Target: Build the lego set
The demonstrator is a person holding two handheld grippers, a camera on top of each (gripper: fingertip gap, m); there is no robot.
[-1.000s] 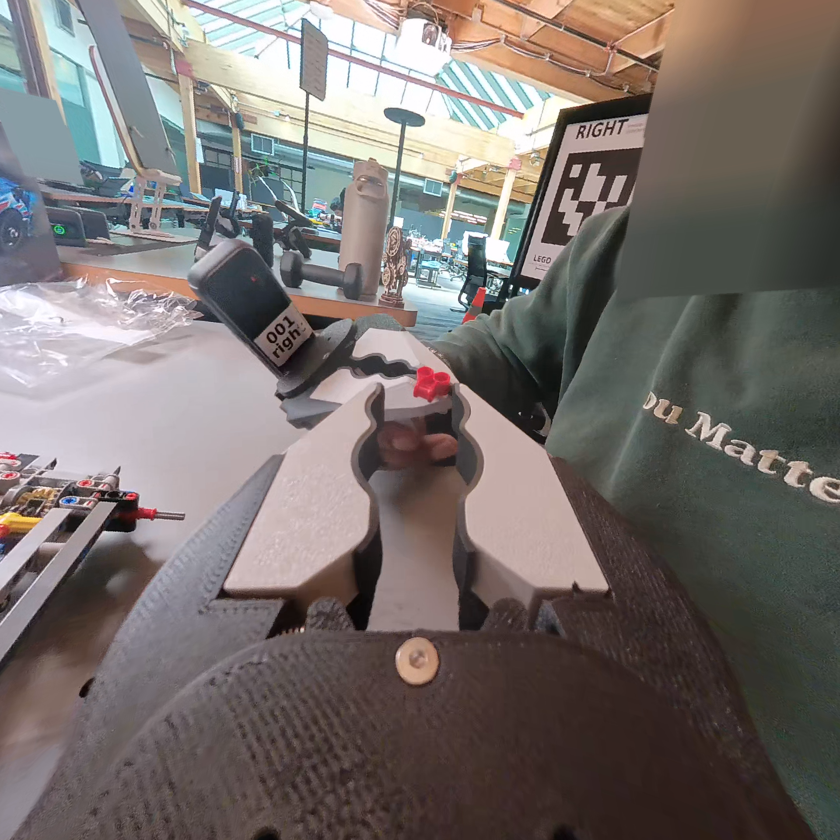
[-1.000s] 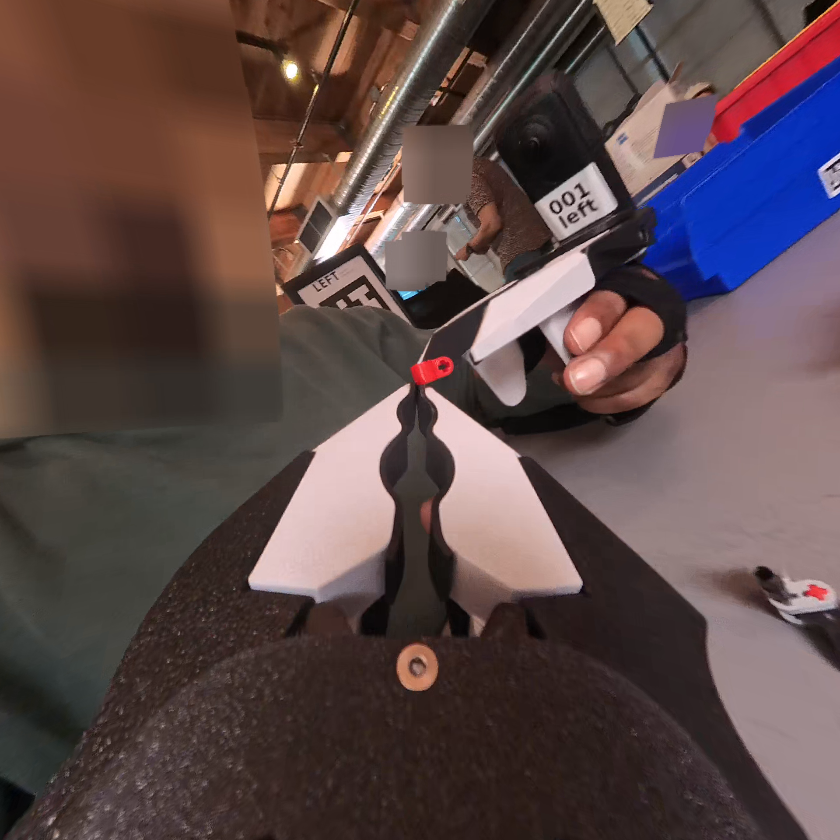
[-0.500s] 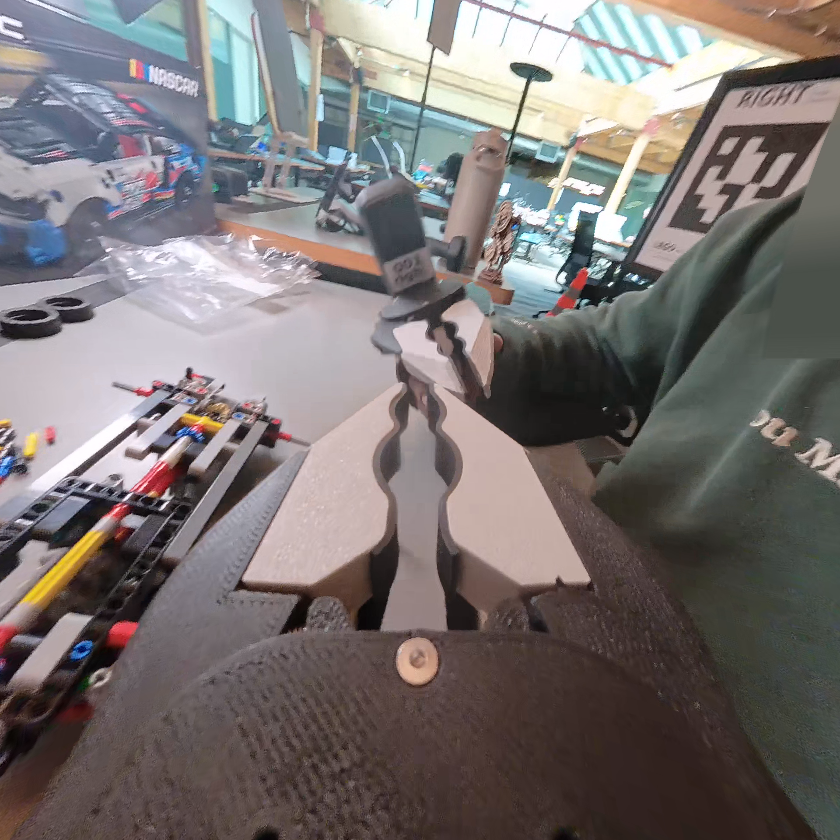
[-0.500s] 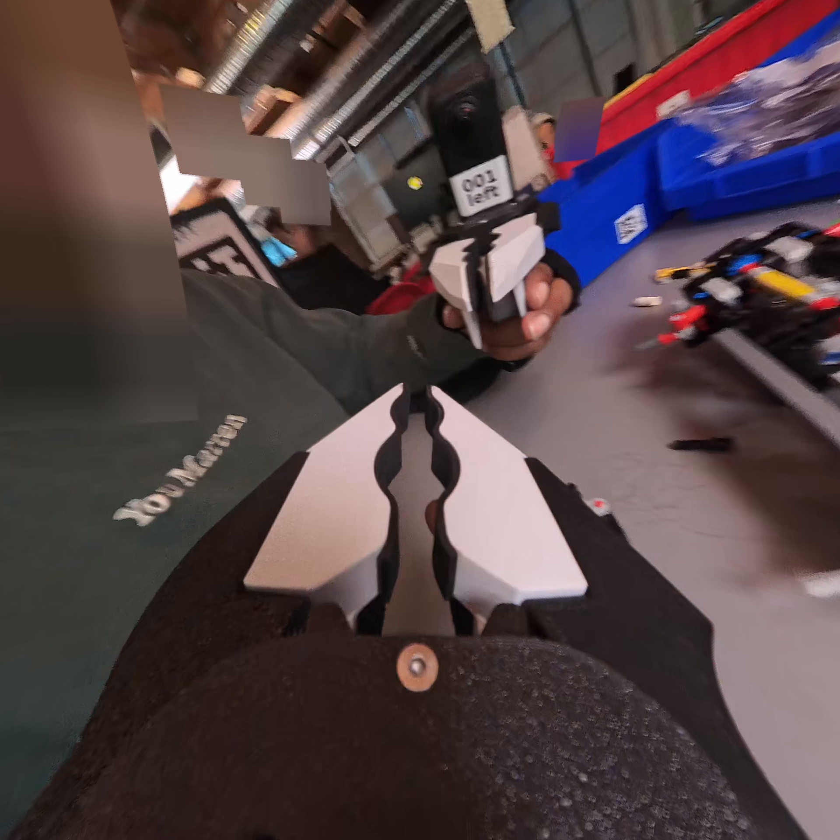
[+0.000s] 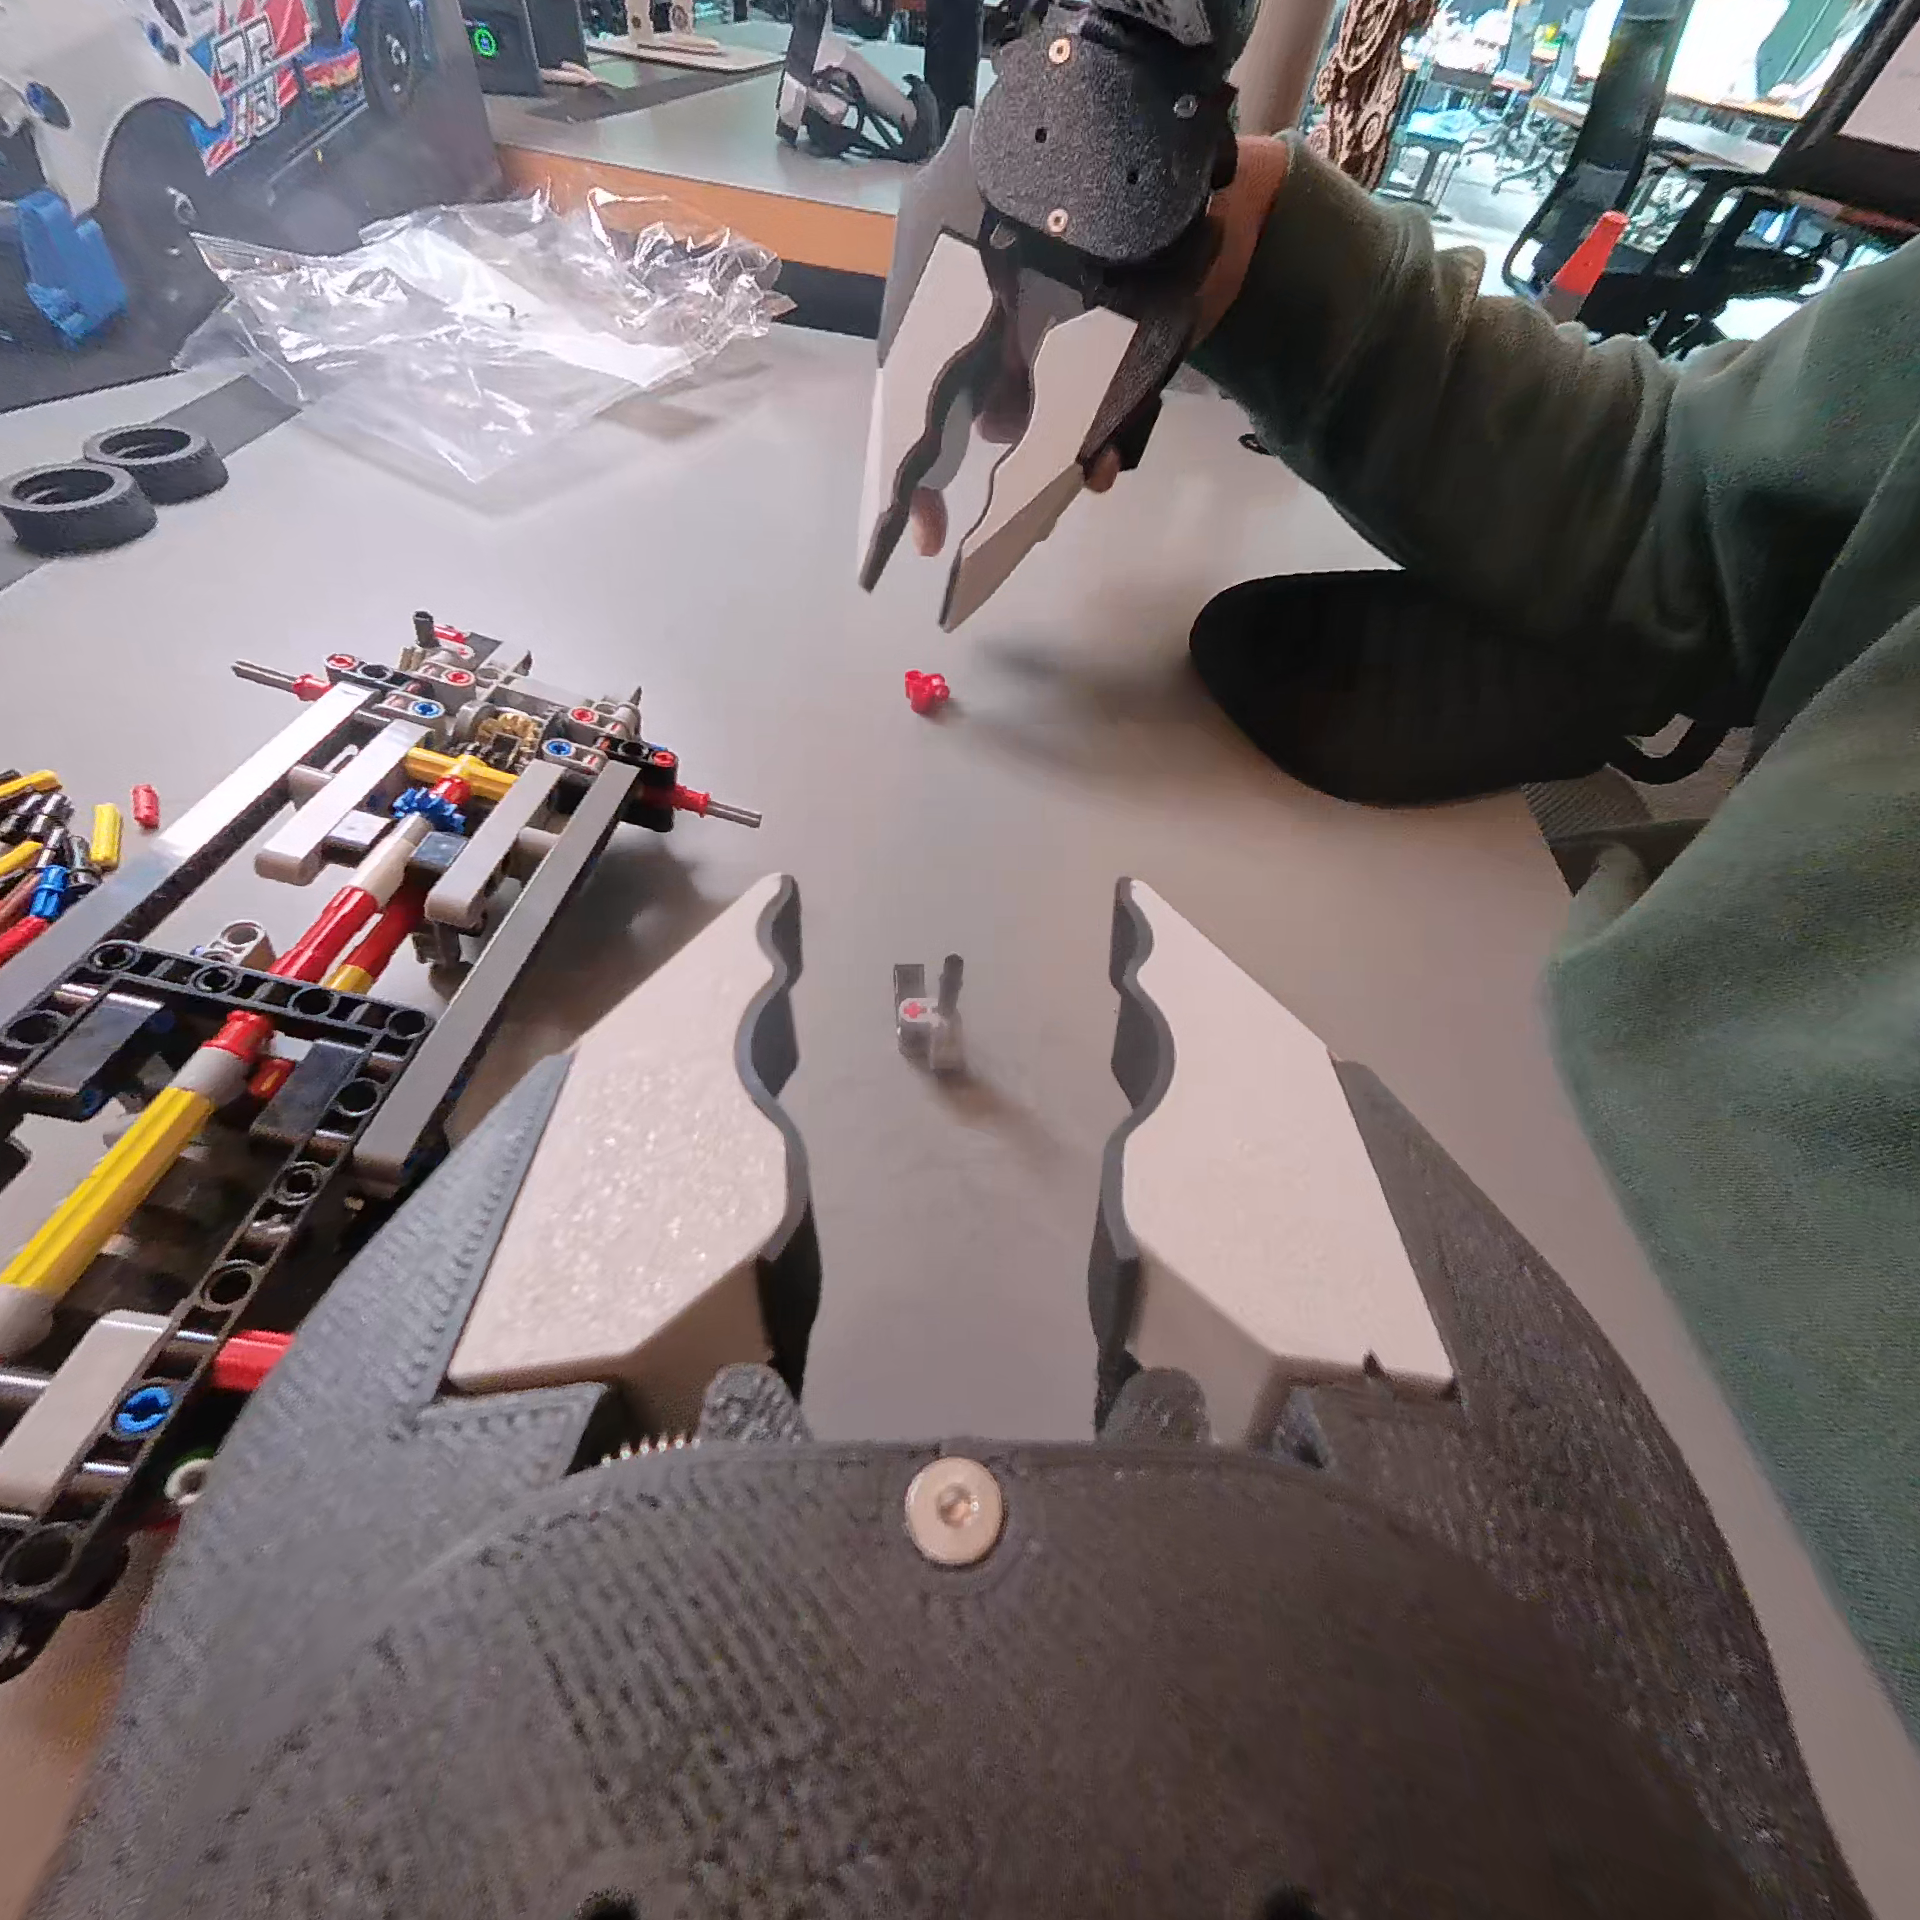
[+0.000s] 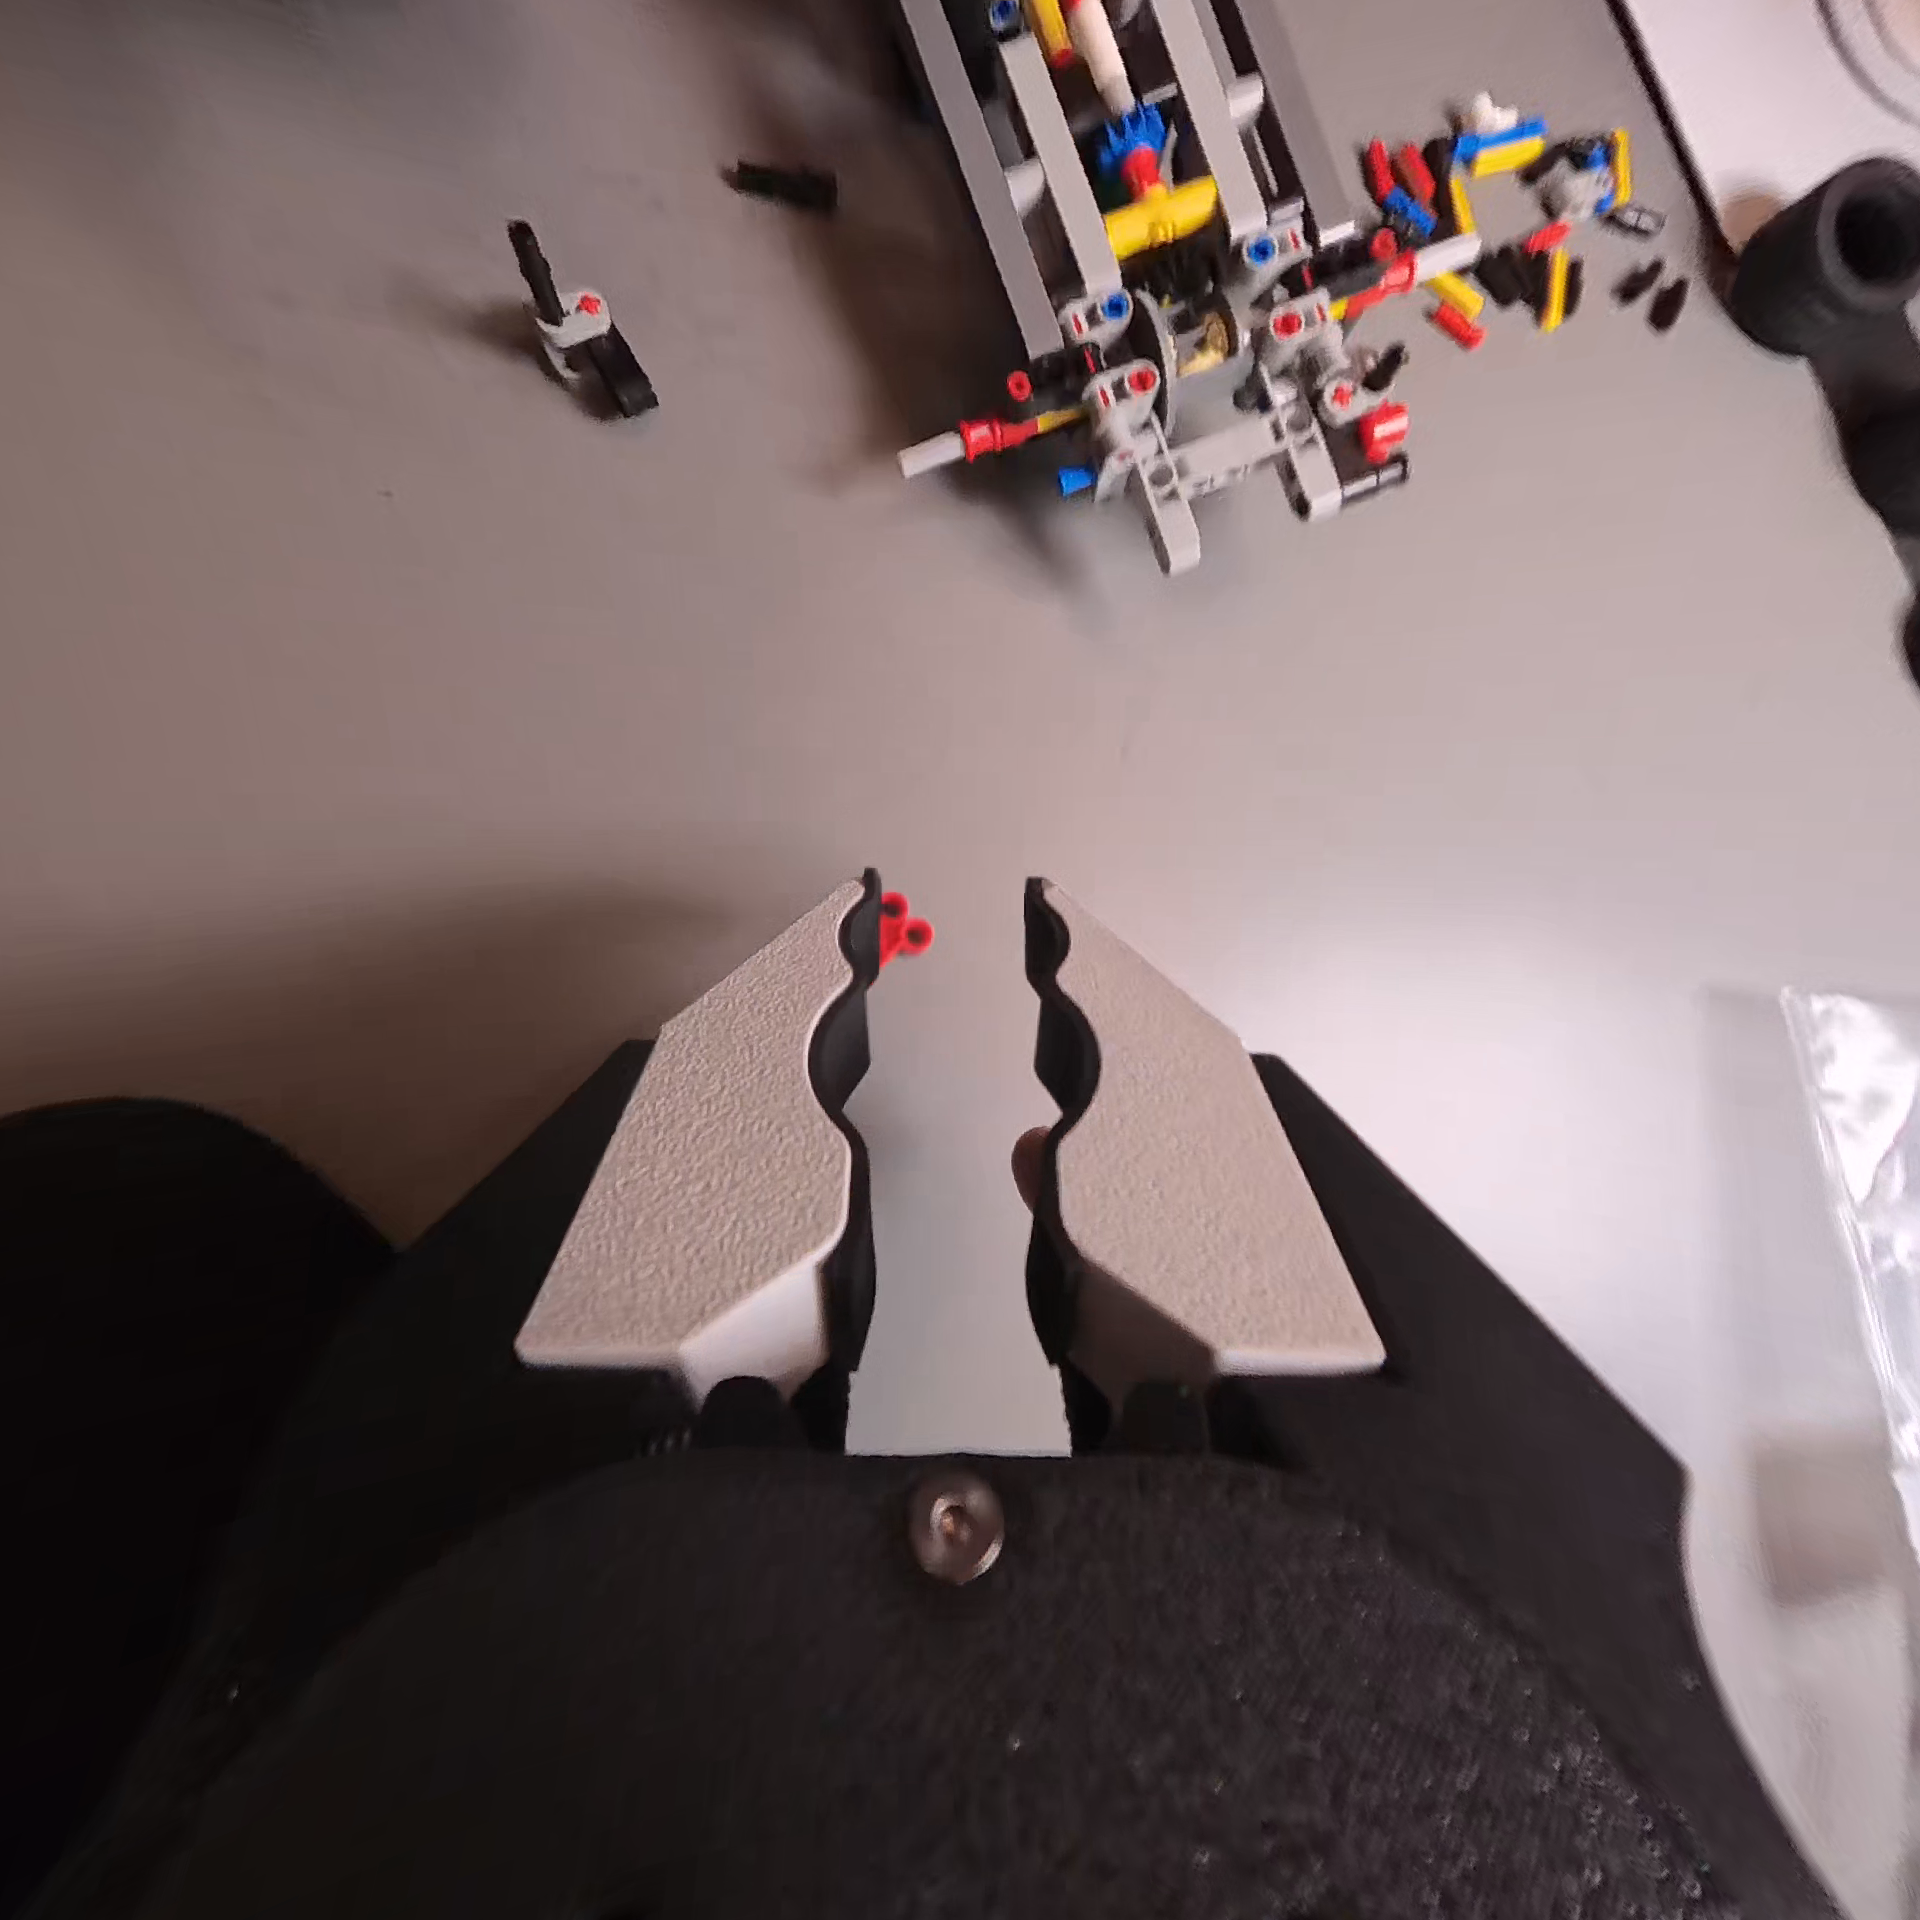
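The partly built Lego chassis (image 5: 364, 883) lies on the grey table (image 5: 1039, 831), to the left of my left gripper; it also shows in the right wrist view (image 6: 1174, 260). My left gripper (image 5: 954, 904) is open and empty. A small grey and black sub-assembly (image 5: 928, 1013) stands on the table between its fingertips, and shows in the right wrist view (image 6: 582, 332). My right gripper (image 6: 951, 899) is open and points down at the table; it also shows in the left wrist view (image 5: 909, 605). A small red piece (image 6: 902, 928) lies loose on the table just below its tips (image 5: 925, 691).
Loose pins and small parts (image 5: 62, 831) lie left of the chassis. Two black tyres (image 5: 104, 488) and a clear plastic bag (image 5: 488, 301) are at the back left. A black pin (image 6: 779, 185) lies near the chassis. A green sleeve (image 5: 1558, 468) crosses at right. My hands' fingertips stand some 15 cm from each other.
Both grippers were raised, shut and facing each other, the right one holding the red piece. Now both point down at the table and are open, and the red piece lies on the table.
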